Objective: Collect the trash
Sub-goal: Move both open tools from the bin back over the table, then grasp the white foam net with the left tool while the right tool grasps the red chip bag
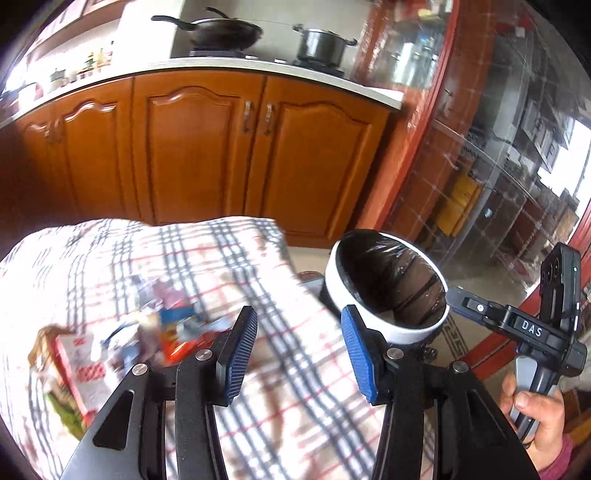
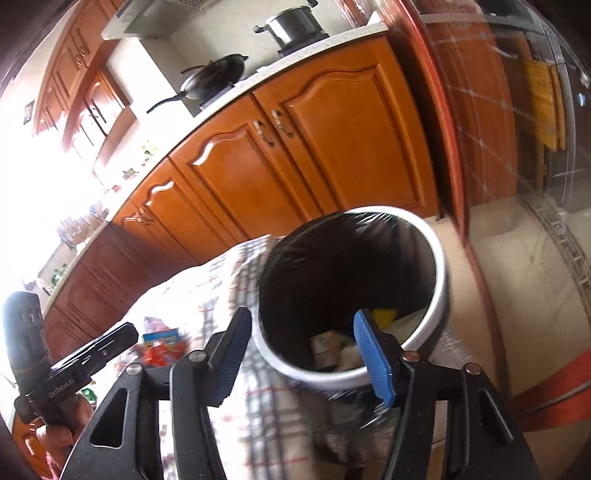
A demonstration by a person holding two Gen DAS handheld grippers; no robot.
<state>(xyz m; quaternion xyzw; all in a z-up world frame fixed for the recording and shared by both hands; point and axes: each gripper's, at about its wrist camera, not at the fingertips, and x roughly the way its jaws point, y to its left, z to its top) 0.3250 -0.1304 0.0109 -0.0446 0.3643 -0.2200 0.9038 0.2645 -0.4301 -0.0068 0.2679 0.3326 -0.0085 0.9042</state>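
Note:
A white bin (image 1: 388, 321) lined with a black bag stands on the floor by the right edge of a table with a plaid cloth (image 1: 280, 369). Colourful wrappers (image 1: 177, 332) and a red and white packet (image 1: 85, 373) lie on the cloth at the left. My left gripper (image 1: 299, 354) is open and empty above the cloth, right of the wrappers. My right gripper (image 2: 303, 354) is open and empty, right at the near rim of the bin (image 2: 439, 295). Some trash (image 2: 332, 350) lies inside the bin. The wrappers (image 2: 162, 347) show blurred on the left in the right wrist view.
Wooden cabinets (image 1: 207, 147) with a white counter run behind the table. A wok (image 1: 221, 33) and a pot (image 1: 321, 46) sit on the hob. A glass door with a red frame (image 1: 480, 155) stands at the right.

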